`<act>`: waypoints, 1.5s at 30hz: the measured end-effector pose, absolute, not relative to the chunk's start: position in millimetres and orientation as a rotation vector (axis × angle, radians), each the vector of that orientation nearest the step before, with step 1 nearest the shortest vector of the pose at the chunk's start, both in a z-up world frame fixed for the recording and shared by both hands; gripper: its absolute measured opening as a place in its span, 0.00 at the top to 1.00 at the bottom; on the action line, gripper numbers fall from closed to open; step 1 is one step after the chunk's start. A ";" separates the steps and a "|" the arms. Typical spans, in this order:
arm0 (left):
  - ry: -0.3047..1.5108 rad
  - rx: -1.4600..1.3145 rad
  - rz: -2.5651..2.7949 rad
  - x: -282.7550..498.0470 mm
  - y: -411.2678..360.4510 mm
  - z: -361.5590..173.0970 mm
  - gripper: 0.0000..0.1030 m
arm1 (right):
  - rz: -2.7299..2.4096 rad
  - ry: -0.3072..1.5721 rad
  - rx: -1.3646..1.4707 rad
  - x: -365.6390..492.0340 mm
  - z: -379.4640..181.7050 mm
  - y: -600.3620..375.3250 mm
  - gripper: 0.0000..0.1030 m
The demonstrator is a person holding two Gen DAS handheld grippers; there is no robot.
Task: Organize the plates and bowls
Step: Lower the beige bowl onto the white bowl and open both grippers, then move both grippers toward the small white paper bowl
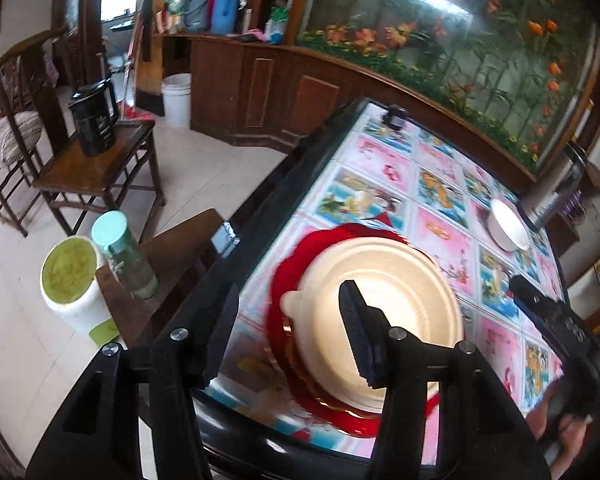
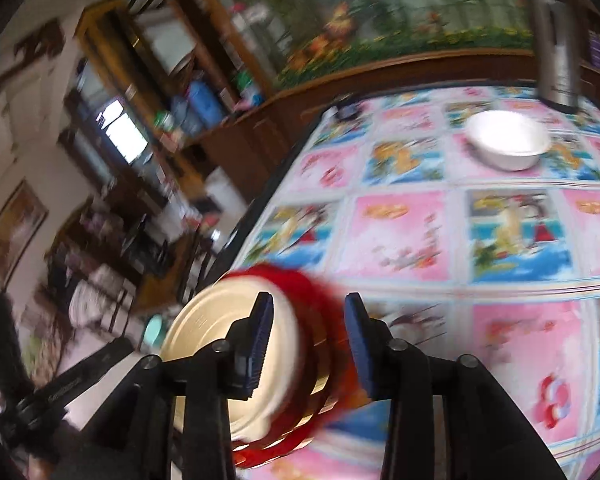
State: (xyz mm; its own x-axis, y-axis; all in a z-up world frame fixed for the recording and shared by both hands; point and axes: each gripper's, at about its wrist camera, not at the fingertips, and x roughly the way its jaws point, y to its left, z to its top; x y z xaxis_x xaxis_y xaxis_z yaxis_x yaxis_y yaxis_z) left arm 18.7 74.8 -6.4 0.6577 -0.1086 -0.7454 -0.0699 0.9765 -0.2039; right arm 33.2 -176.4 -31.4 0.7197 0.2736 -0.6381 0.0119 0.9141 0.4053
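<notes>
Left wrist: my left gripper (image 1: 290, 332) spread wide, empty, above near table (image 1: 384, 184) edge; cream plate (image 1: 384, 304) stacked on red plate (image 1: 296, 256) sits straight ahead under fingers. White bowl (image 1: 508, 226) well apart, far right.

Right wrist: my right gripper (image 2: 308, 340) wide, empty; white bowl (image 2: 508, 146) ahead-right across table. I judge right gripper better placed for bowl.

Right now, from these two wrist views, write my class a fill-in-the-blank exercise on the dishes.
1. The cream plate rests on a ____ plate.
2. The white bowl stands ____ from that stack.
3. Both jaws of the left gripper are ____.
4. The steel flask stands beyond the ____.

Missing words: red; apart; open; bowl
</notes>
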 end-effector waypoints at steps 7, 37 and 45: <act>0.838 -0.103 -0.157 8.9 9.7 4.3 0.46 | -0.045 0.712 0.514 29.2 -56.1 -266.1 0.59; 1.195 -0.032 -0.285 225.4 -232.4 15.4 0.43 | -0.109 0.722 1.027 131.0 -83.1 -494.7 0.54; 1.202 -0.073 -0.260 279.0 -270.0 -15.0 0.39 | -0.103 0.746 1.118 177.5 -104.9 -509.8 0.54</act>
State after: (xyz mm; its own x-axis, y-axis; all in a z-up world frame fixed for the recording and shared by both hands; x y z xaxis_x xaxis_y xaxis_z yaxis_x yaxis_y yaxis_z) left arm 279.0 -270.0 -15.0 0.3347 -0.2379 -0.9118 0.1603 0.9679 -0.1937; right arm 177.5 -509.8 -104.9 0.7568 0.2827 -0.5894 0.4324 0.4597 0.7757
